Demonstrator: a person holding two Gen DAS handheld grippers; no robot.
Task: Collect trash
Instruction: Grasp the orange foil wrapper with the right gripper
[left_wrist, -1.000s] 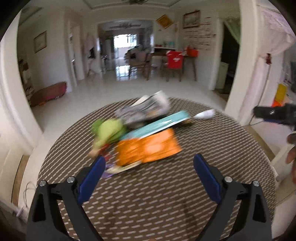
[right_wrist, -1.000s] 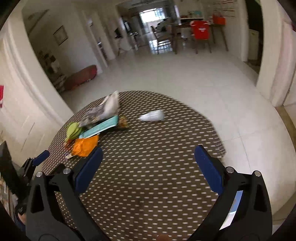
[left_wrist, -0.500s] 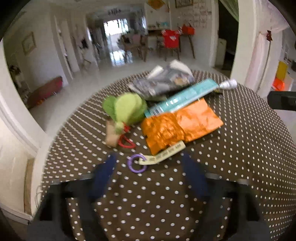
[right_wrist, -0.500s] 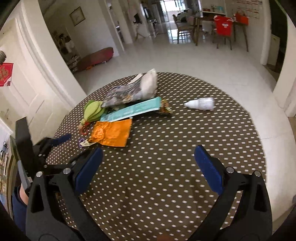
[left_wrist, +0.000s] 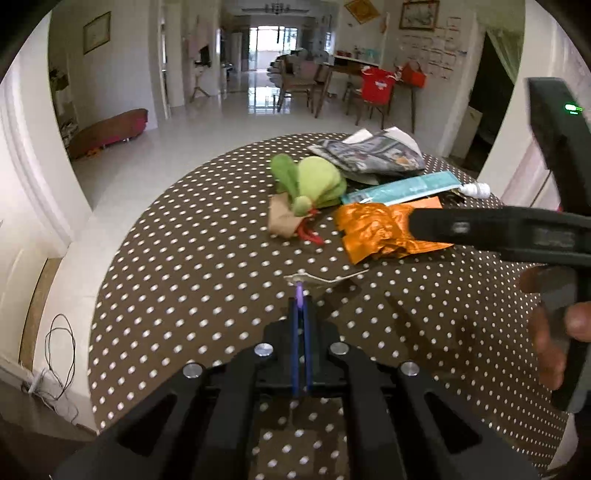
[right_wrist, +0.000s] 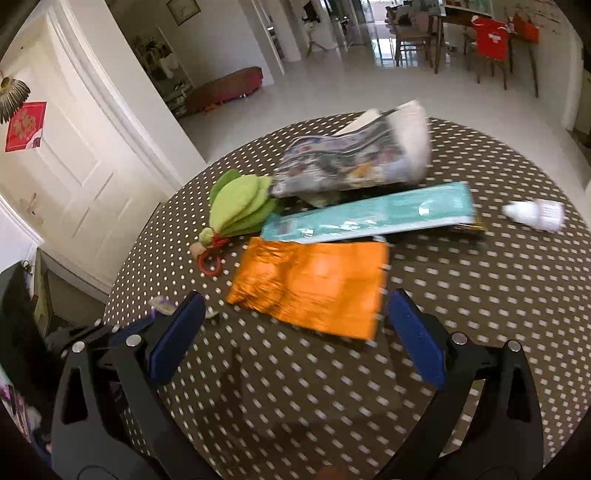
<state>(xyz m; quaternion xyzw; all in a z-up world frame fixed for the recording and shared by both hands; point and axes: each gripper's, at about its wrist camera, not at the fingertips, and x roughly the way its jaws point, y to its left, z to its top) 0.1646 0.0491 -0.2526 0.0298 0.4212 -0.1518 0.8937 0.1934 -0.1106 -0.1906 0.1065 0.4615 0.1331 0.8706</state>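
Trash is found gathered on the far half of a round surface (left_wrist: 207, 280) covered with a brown cloth with white dots. The near half of the surface is bare, and open cloth is left along its left edge and towards the near rim; white tiled floor (left_wrist: 155, 155) lies beyond the rim on the left and far sides.

A crumpled orange foil wrapper (right_wrist: 314, 284) lies flat nearest the right tongs (right_wrist: 295, 328), with a long teal packet (right_wrist: 373, 218) just behind it and a grey printed bag (right_wrist: 347, 162) behind that, its white end raised. A small white bottle (right_wrist: 535, 214) lies on its side, apart to the right of the teal packet. A green felt leaf toy (right_wrist: 240, 205) with a red ring (right_wrist: 210, 264) lies to the left of the wrapper.

The left tongs (left_wrist: 300, 302) have just been closing and are seen shut on a purple ring (left_wrist: 299, 295), to which a pale paper tag (left_wrist: 325, 278) is attached; the tag rests on the cloth just short of the wrapper.

The right tongs stand wide open, nothing between the blue pads (right_wrist: 177, 336), with the near edge of the orange wrapper between and just ahead of them. In the left wrist view, one black arm of the right tongs crosses over the wrapper's right end and partly hides it, and a hand (left_wrist: 554, 332) is seen on the grip.
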